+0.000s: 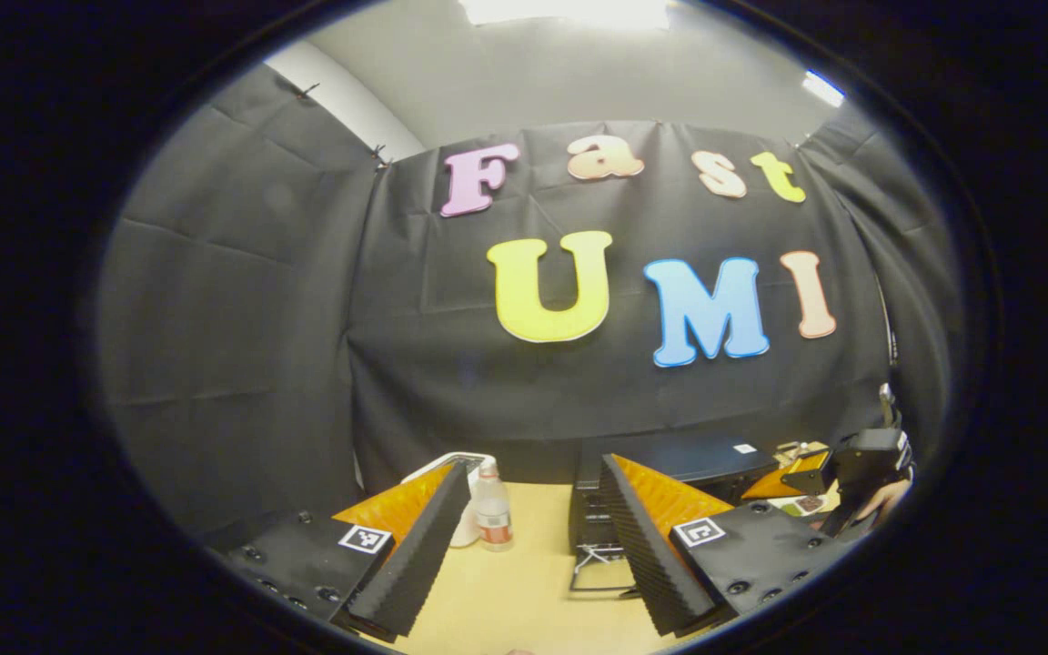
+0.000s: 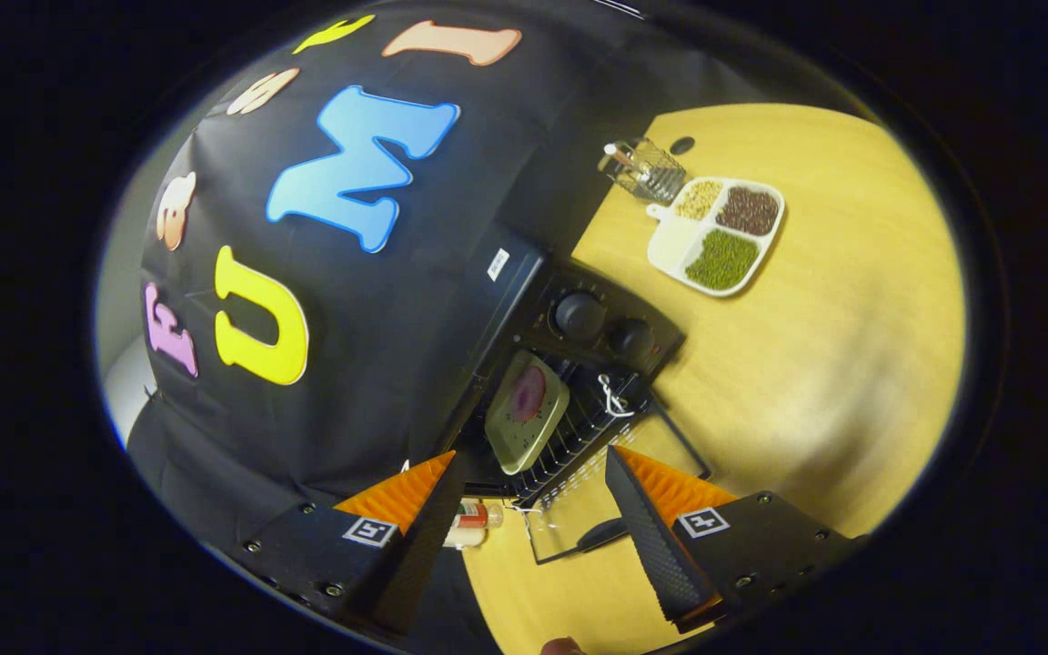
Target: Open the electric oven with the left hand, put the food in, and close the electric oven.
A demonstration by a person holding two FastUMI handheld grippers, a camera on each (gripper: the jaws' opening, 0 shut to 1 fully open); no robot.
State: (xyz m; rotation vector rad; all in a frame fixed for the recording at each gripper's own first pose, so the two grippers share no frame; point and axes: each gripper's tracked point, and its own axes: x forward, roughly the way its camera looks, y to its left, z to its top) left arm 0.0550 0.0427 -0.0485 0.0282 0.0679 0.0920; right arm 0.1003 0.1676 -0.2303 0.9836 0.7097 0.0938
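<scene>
A: Well, both sets of fingers are spread wide and gripping nothing. The right gripper [image 2: 533,518] hovers above the black electric oven [image 2: 569,364], whose glass door [image 2: 615,491] lies dropped open toward the wooden table [image 2: 833,364].

B: And the food's in already: a pale square plate with a pink doughnut [image 2: 527,409] sits on the wire rack [image 2: 579,437] inside the cavity. What's left, I'd say, is closing up.

A: That falls to the left gripper [image 1: 533,546], released too, with the oven just ahead right. It should hook under the door's front edge and swing it up evenly.

B: Watch the small bottle with a red label [image 1: 493,509] standing beside the oven. Farther off, a white divided tray of beans [image 2: 718,235] and a wire holder [image 2: 647,168], possibly with utensils, are well apart.
</scene>
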